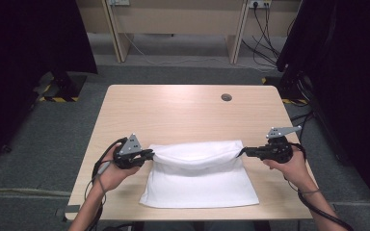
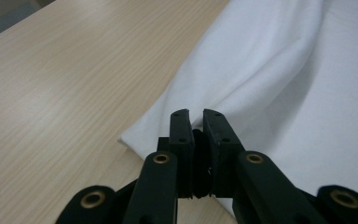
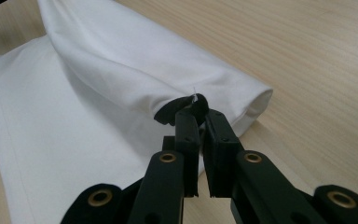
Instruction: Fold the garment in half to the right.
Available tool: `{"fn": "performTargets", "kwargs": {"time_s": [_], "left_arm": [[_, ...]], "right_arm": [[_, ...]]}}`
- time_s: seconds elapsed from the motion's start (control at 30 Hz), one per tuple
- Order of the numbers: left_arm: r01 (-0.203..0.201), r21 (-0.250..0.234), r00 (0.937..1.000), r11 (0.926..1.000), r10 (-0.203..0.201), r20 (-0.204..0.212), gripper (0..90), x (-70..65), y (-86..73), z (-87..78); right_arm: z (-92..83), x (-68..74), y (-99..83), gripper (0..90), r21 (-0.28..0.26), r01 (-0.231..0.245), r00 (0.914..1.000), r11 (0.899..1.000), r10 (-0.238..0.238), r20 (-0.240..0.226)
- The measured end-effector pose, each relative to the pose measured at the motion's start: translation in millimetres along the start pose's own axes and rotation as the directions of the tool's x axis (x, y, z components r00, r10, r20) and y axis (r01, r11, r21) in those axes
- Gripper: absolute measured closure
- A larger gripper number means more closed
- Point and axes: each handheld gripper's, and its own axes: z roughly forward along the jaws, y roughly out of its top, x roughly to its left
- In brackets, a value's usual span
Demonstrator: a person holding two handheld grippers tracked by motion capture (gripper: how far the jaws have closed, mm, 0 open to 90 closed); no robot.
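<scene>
A white cloth [image 1: 200, 178] lies on the wooden table [image 1: 183, 110] near its front edge, its far part lifted and folding toward the person. My left gripper [image 1: 150, 154] is shut on the cloth's left far corner, and my right gripper [image 1: 243, 152] is shut on its right far corner. In the left gripper view the black jaws pinch a fold of the cloth [image 2: 270, 79] at the gripper [image 2: 196, 119] tips. In the right gripper view the gripper [image 3: 196, 109] clamps a bunched corner of the cloth [image 3: 98, 79], which rolls over itself above the flat lower layer.
A round cable hole [image 1: 226, 97] sits in the table's far right part. Behind the table stand a wooden desk frame [image 1: 173, 19] with loose cables on the floor. Dark curtains flank both sides. Bare tabletop stretches beyond the cloth.
</scene>
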Motion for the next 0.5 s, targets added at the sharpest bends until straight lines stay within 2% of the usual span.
{"fn": "performTargets", "kwargs": {"time_s": [0.27,0.5], "left_arm": [[-0.02,-0.004,0.9998,0.9998,0.02,-0.005,82.0,-6.5,-0.5,-5.7],[-0.019,-0.006,0.9998,0.9998,0.018,-0.005,81.9,-9.9,-2.3,-8.3]], "right_arm": [[-3.6,4.9,-4.9,85.4,-0.001,0.007,1.0,1.0,-0.007,-0.003],[-5.8,8.5,-8.1,85.4,-0.005,0.011,0.9999,1.0,-0.011,-0.008]]}}
